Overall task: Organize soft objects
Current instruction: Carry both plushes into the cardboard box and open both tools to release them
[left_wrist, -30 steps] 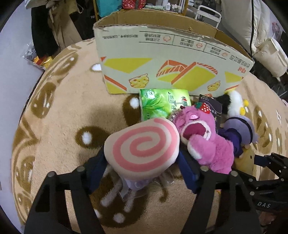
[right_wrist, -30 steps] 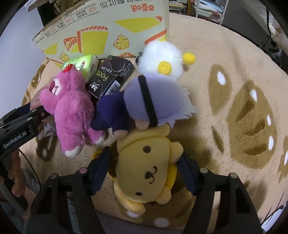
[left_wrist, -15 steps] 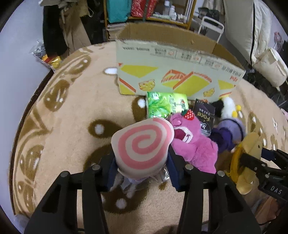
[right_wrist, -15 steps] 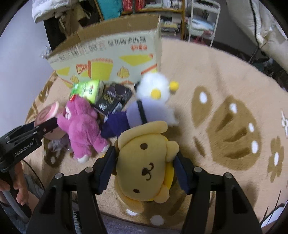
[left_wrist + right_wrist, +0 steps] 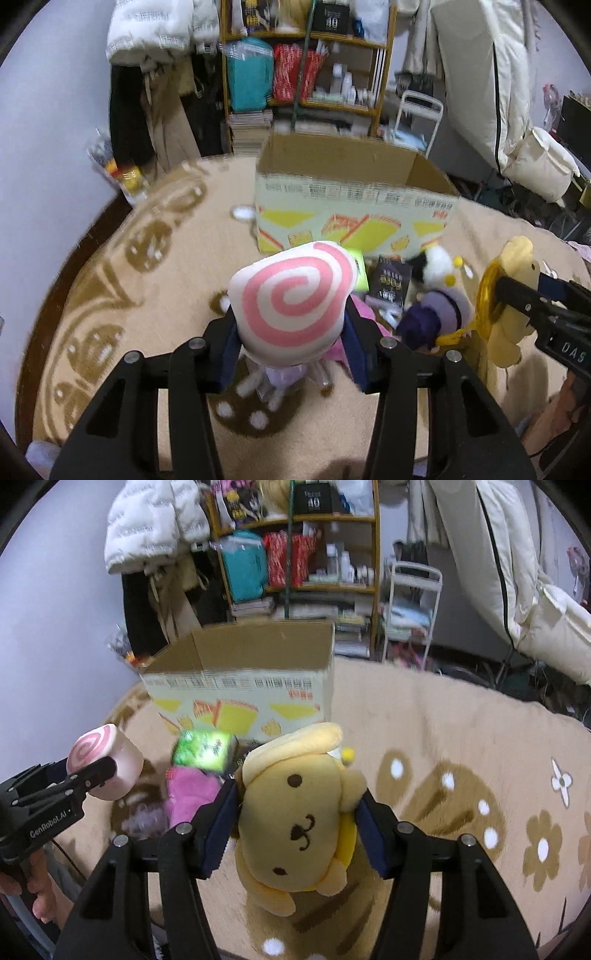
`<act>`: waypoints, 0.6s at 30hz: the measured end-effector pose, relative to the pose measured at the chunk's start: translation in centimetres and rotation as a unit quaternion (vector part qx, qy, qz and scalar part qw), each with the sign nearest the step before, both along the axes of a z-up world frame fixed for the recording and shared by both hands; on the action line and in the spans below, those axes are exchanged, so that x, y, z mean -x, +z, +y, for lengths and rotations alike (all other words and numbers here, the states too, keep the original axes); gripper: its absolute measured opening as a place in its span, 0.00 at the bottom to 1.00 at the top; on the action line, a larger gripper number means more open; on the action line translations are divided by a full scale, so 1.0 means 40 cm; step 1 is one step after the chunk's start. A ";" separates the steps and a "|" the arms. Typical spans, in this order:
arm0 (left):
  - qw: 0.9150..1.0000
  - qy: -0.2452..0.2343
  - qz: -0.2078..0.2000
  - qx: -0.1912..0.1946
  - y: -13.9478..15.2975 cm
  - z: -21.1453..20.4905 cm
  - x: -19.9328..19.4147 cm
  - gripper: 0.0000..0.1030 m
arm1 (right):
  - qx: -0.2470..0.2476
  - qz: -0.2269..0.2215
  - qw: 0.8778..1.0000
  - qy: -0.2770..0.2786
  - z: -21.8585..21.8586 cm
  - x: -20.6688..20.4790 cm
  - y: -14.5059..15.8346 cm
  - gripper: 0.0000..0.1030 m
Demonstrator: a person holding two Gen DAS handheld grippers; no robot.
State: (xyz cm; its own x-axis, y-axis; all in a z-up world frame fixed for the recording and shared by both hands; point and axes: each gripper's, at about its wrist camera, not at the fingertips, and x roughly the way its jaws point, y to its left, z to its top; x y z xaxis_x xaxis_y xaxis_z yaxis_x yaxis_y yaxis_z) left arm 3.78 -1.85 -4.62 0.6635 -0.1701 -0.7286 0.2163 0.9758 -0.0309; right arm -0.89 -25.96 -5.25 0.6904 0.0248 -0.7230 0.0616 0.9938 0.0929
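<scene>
My left gripper (image 5: 291,332) is shut on a pink-and-white swirl roll plush (image 5: 295,299) and holds it above the rug; it also shows in the right wrist view (image 5: 105,768). My right gripper (image 5: 295,823) is shut on a yellow dog plush (image 5: 299,819), also lifted; it shows at the right of the left wrist view (image 5: 513,299). An open cardboard box (image 5: 351,206) stands behind on the rug. A pink bear plush (image 5: 188,794), a purple-haired doll (image 5: 436,317) and a white bird plush (image 5: 439,269) lie in front of it.
A green tissue pack (image 5: 205,753) and a black packet (image 5: 391,280) lie by the box. The beige patterned rug (image 5: 461,738) spreads to the right. A cluttered shelf (image 5: 306,66), hanging coats (image 5: 147,110) and a white rack (image 5: 410,609) stand behind the box.
Both grippers closed on their plushes and lifted them off the rug. The view rose and tilted up, so the box's open top and the shelf behind came into sight.
</scene>
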 end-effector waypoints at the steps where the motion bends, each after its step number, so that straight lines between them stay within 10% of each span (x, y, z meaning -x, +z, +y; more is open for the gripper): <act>1: 1.000 0.001 -0.015 -0.005 0.011 -0.001 0.009 0.46 | -0.001 -0.008 1.000 0.000 0.001 0.005 0.007 0.63; 18: 0.991 -0.015 -0.135 -0.011 0.117 -0.029 0.099 0.46 | 0.025 -0.160 0.986 0.026 0.014 0.014 0.164 0.63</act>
